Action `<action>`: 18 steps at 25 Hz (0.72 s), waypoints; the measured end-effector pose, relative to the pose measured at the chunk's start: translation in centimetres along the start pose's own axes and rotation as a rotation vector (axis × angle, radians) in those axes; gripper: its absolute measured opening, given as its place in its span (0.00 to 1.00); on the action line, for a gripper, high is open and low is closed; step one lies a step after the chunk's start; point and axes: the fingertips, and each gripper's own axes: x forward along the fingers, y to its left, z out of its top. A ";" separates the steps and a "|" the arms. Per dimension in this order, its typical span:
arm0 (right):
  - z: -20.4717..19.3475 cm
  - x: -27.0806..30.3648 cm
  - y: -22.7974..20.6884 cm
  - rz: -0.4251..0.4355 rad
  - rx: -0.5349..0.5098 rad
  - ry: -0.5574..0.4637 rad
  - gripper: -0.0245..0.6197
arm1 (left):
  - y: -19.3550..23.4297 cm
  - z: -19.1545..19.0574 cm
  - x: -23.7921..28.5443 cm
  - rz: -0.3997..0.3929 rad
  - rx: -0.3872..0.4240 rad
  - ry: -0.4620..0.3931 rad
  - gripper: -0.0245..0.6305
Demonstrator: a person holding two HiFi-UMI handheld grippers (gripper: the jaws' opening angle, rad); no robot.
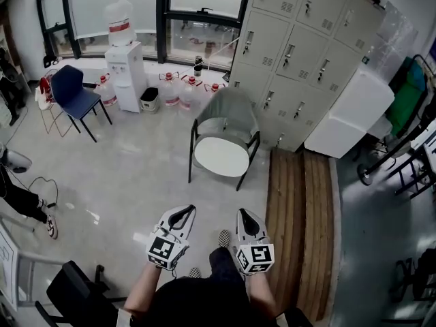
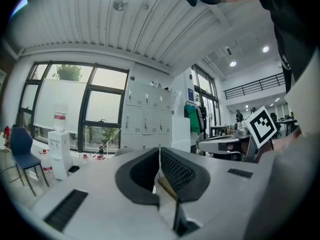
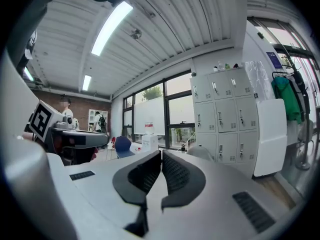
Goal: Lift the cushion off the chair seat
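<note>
A person holds the white left gripper [image 1: 181,213] and the matching right gripper [image 1: 244,215] side by side above the pale grey floor [image 1: 122,176], both pointing towards a grey-backed, black-framed chair [image 1: 231,111]. The black fingers [image 2: 182,174] of each gripper are pressed together with nothing between them. The white oval cushion [image 1: 221,157] lies flat on the chair seat, well apart from both grippers. Grey metal lockers [image 1: 300,39] stand just beside the chair, while a white water dispenser [image 1: 127,70] and a blue chair [image 1: 73,92] sit near the windows.
</note>
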 end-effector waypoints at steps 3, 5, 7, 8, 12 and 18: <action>-0.6 2.9 -1.1 0.026 0.007 0.010 0.09 | 1.8 -0.7 1.7 0.033 -0.006 0.013 0.07; -0.7 5.1 -1.9 0.050 0.006 0.016 0.09 | 3.2 -0.9 3.4 0.055 -0.011 0.021 0.07; -0.6 7.5 -3.1 0.069 0.006 0.019 0.09 | 4.5 -0.9 5.6 0.071 -0.020 0.024 0.07; -0.5 8.7 -3.8 0.076 0.010 0.022 0.09 | 5.0 -0.8 6.9 0.074 -0.023 0.027 0.07; -0.2 13.1 -7.8 0.096 0.033 0.040 0.09 | 6.5 -0.3 12.6 0.076 -0.027 0.046 0.07; -0.4 19.0 -15.1 0.097 0.067 0.069 0.09 | 8.3 -0.6 21.2 0.073 -0.056 0.083 0.07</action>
